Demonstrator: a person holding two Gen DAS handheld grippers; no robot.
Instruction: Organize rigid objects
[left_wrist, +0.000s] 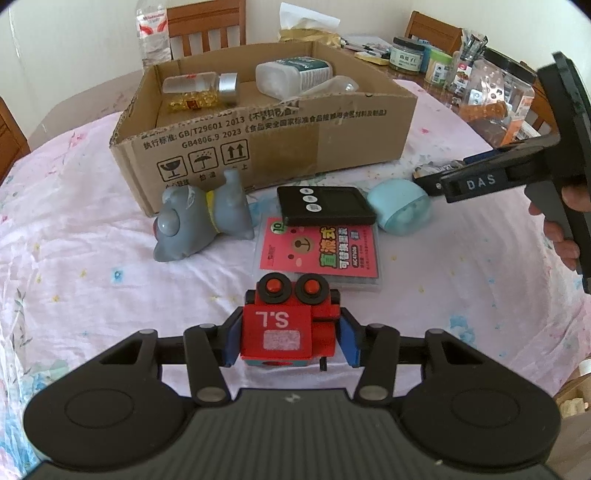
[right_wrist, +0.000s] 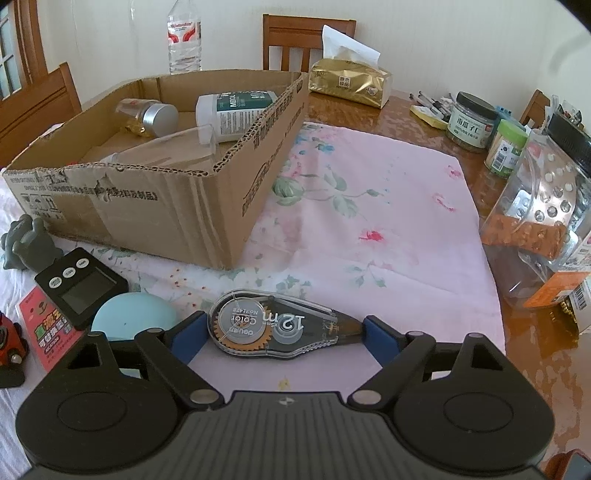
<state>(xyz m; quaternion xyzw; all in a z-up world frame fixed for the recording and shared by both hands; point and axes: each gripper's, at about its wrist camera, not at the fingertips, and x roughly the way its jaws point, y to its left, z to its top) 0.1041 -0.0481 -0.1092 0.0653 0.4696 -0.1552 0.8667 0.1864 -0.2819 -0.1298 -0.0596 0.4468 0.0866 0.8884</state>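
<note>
**Correction-tape dispenser lies crosswise between your right fingers; toy truck already held in your left**

The clear plastic correction-tape dispenser with the orange gear inside lies flat on the pink flowered tablecloth, just in front of the near right corner of the open brown cardboard box. That box is your landmark throughout.

Your right gripper sits straddling the dispenser. Its blue-padded fingers stand spread, one at each end, and the pictures do not settle whether the pads touch the ends yet. The relation that matters: the dispenser's long axis runs from pad to pad, so you would be closing along its length, round gear end on the left and tapered tip on the right. I judge the tip end the likelier to slip, so keep the pads square to it.

Your left gripper is pinching the red wooden toy truck by its sides, low over the cloth, well in front of the box's long printed wall.

Still lying on the cloth between the truck and the box are a grey rubber animal figure, a black digital timer resting on a pink packet, and a pale blue rounded object. Inside the box lie a silver-capped jar and a white bottle.

Your right hand is the nearer one to the dispenser, and the box's open top lies up and to the left of it.
</note>
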